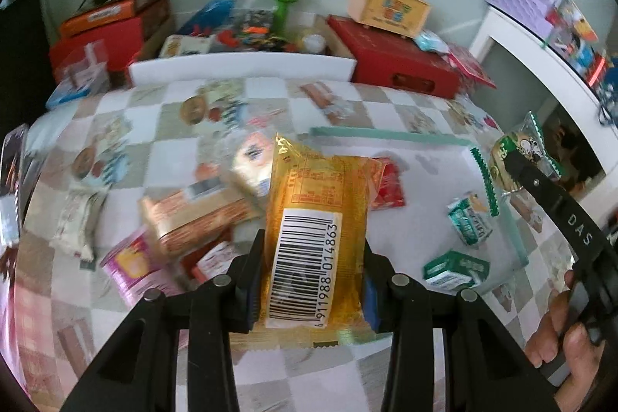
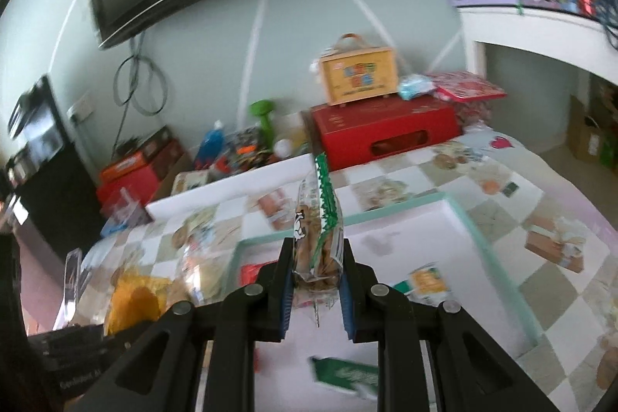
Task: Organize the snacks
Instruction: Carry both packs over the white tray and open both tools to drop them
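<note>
My left gripper (image 1: 313, 250) is shut on a yellow snack packet (image 1: 314, 219) with a barcode and holds it above the table. It also shows in the right wrist view (image 2: 133, 300) at lower left. My right gripper (image 2: 316, 250) is shut on a clear cookie packet with green trim (image 2: 318, 226), held upright above a white tray with a teal rim (image 2: 479, 238). The same cookie packet (image 1: 513, 157) and right gripper (image 1: 515, 161) show at the right of the left wrist view. In the tray lie green packets (image 1: 469, 222) (image 1: 455, 267) and a red packet (image 1: 388, 184).
Loose snacks lie left of the tray: a brown biscuit pack (image 1: 197, 215), a pink pack (image 1: 131, 263), a white pack (image 1: 75, 222). At the far edge stand a red box (image 1: 401, 60), a yellow carry box (image 1: 388, 4), a green dumbbell (image 1: 284, 8). A white shelf (image 1: 540, 64) stands to the right.
</note>
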A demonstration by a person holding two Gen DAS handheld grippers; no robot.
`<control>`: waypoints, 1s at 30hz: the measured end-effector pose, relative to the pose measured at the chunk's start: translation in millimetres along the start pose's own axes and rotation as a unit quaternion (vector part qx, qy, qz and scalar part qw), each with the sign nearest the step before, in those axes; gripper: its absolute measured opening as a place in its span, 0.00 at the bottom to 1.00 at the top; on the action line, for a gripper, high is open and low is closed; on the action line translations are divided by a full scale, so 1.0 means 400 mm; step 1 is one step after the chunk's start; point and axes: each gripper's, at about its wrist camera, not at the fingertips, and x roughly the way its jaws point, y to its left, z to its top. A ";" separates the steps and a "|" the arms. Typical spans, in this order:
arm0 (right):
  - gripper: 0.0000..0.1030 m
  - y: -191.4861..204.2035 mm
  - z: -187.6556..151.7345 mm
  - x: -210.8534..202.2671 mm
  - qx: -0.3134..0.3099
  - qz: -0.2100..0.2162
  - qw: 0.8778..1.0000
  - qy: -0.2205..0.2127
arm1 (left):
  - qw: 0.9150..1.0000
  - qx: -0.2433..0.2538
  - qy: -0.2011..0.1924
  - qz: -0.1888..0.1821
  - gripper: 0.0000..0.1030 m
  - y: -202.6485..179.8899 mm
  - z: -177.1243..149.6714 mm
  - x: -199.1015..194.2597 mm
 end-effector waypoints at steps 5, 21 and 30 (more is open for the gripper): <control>0.21 -0.081 0.012 0.008 0.029 -0.022 0.999 0.000 | 0.999 0.045 0.002 0.002 0.41 -0.106 0.036 0.019; 0.21 -0.210 -0.007 0.040 0.099 -0.011 0.995 0.028 | 0.996 0.070 0.062 0.005 0.41 -0.281 0.056 0.159; 0.22 -0.209 -0.011 0.048 0.093 -0.004 0.995 0.040 | 0.996 0.058 0.067 0.018 0.41 -0.290 0.051 0.184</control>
